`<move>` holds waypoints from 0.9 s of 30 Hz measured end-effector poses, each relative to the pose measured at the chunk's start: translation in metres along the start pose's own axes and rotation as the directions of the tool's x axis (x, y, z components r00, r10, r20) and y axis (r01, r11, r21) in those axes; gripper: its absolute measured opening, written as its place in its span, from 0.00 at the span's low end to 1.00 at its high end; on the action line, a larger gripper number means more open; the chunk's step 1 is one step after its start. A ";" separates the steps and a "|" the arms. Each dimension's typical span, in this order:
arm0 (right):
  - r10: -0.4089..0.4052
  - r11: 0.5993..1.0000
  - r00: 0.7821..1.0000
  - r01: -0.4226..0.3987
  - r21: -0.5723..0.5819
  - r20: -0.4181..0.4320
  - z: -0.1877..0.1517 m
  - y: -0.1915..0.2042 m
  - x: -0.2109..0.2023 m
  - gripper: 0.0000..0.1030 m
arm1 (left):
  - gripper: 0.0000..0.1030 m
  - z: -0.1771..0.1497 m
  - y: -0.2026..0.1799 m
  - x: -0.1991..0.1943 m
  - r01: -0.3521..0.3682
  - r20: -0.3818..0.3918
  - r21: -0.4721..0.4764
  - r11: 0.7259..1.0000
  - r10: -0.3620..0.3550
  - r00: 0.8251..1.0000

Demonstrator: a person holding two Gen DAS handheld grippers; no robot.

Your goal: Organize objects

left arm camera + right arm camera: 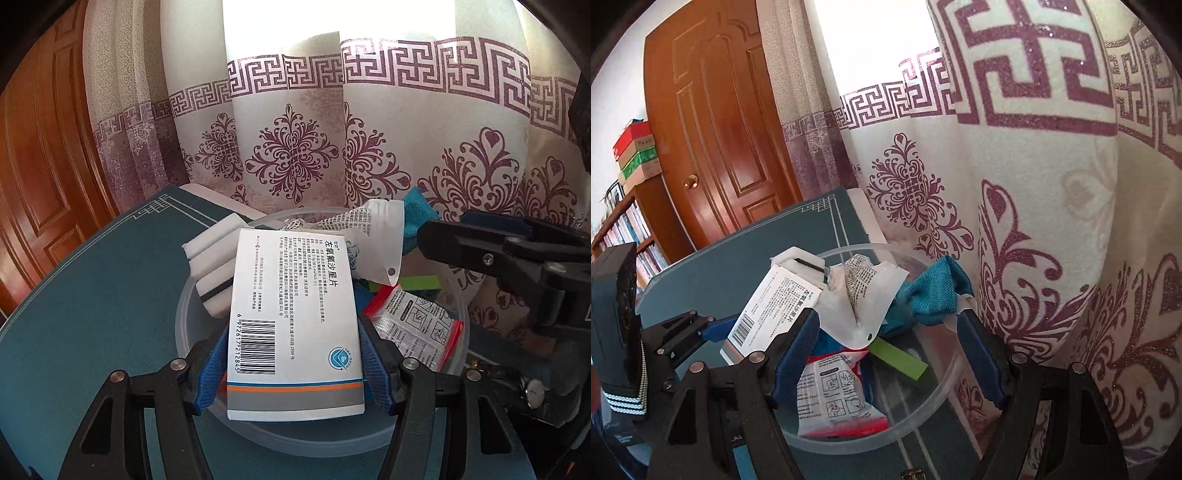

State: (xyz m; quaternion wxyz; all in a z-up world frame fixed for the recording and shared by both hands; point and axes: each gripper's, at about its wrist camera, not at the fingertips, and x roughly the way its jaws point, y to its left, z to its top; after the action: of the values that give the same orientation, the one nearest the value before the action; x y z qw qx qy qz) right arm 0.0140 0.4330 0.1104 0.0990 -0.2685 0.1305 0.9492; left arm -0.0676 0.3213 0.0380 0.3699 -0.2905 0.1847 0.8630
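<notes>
A: What has the left gripper [293,373] got?

B: It is clamped on a white medicine box [293,314], barcode side up, one blue pad on each long side near the striped end. The box hangs over the clear round bin [184,306], tipping away toward its far rim.

A: And the right gripper [890,354]?

B: Its jaws stand wide apart with nothing pressed between them. It hovers over the same bin, the teal cloth [932,291] just beyond its fingertips.

A: Where does the bin stand?

B: On the dark teal table [85,295], near its far edge by the patterned curtain [295,147].

A: What lies inside?

B: A red-edged sachet [838,398] printed with pictograms on the floor of the bin, a green block [899,358] beside it, and a torn white packet [866,295] with small print leaning above both. The teal cloth is heaped against the far right rim. White sponges [212,273] with a dark stripe sit at the far left rim, partly under the box
</notes>
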 end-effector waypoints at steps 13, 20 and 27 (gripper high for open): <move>-0.005 0.999 1.000 0.005 -0.041 0.007 -0.015 0.008 -0.029 0.76 | 0.91 -0.004 0.013 -0.015 0.008 0.023 -0.046 0.999 -0.007 1.000; -0.001 0.999 1.000 0.001 -0.032 -0.019 -0.027 0.007 -0.036 0.76 | 0.99 -0.012 0.024 -0.039 -0.040 0.042 -0.113 0.993 0.045 0.998; 0.005 0.999 0.998 -0.008 -0.046 -0.064 -0.040 0.015 -0.037 0.77 | 0.99 -0.023 0.038 -0.068 -0.119 0.047 -0.200 0.973 0.131 0.990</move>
State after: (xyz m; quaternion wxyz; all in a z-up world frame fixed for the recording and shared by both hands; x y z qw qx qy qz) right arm 0.0604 0.4022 0.1006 0.0856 -0.3004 0.1122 0.9433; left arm -0.0494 0.2477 0.0675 0.2896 -0.2874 0.1054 0.9069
